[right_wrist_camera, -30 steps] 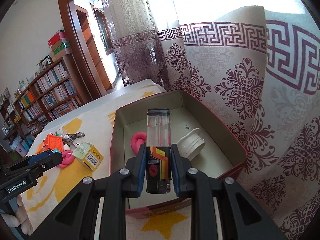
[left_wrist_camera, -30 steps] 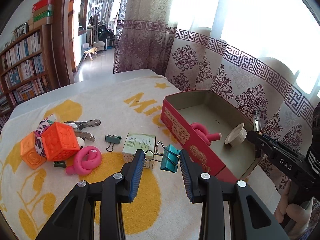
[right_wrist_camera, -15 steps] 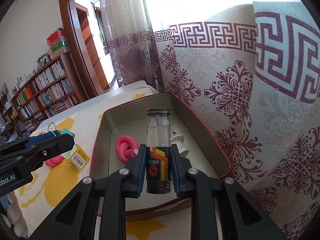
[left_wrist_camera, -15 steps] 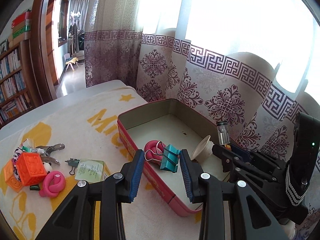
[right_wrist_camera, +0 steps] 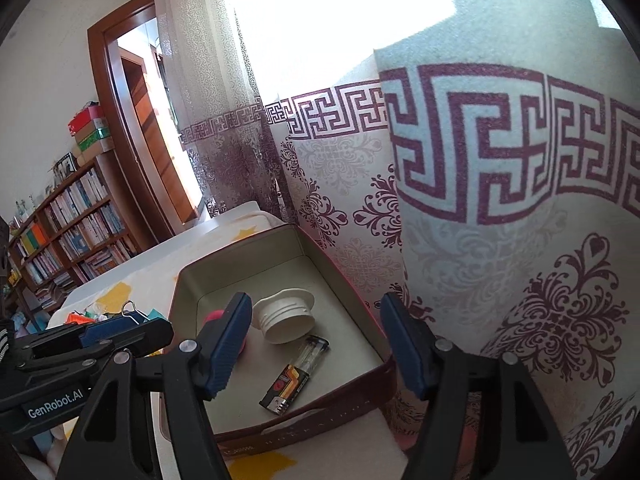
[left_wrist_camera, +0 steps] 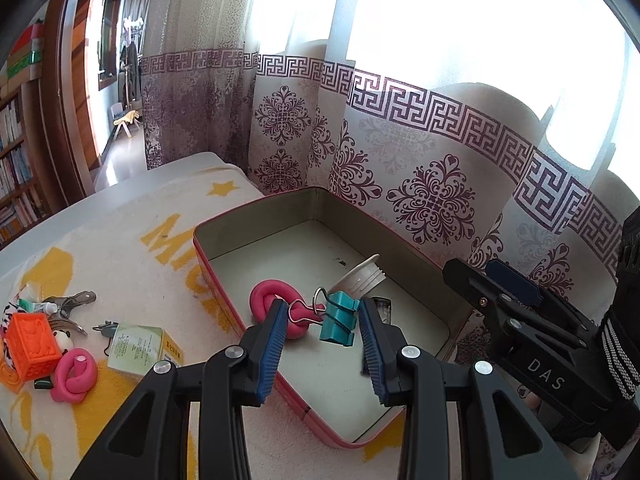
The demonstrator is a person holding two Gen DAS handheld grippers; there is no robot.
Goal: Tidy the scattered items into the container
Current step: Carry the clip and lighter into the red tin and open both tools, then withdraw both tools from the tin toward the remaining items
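Two grippers over one red tin (left_wrist_camera: 208,268), set at the blanket-covered table's far edge against the patterned curtain (left_wrist_camera: 436,196). Left gripper (left_wrist_camera: 322,330): above the tin's near wall, pinching a teal binder clip (left_wrist_camera: 339,322) by its wire handles and body, clip hanging over the tin's interior, not yet let go. Right gripper (right_wrist_camera: 316,344): at the tin's right end, jaws just sprung wide, nothing between them; seen from the left wrist view as a black frame with a blue pad (left_wrist_camera: 516,292). Inside the tin, on its pale floor: lighter (right_wrist_camera: 294,376) with clear top and orange-black label, lying flat near the right end wall, directly under the spread right jaws; white ribbed cap (right_wrist_camera: 285,316), just beyond the lighter; pink twisted loop (left_wrist_camera: 276,304), near the tin's long near wall, partly hidden behind the left fingers. Outside the tin, on the blanket toward the table's left edge: small green-and-white carton (left_wrist_camera: 140,350), nearest the tin; dark small binder clip (left_wrist_camera: 105,326) touching the carton's left side; second pink loop (left_wrist_camera: 74,374); orange embossed cube (left_wrist_camera: 34,344); metal clippers (left_wrist_camera: 70,302) behind the cube. Exact contact among the left-edge pieces: cannot tell. Background: bookshelf (right_wrist_camera: 68,220) and wooden door frame (right_wrist_camera: 120,120).
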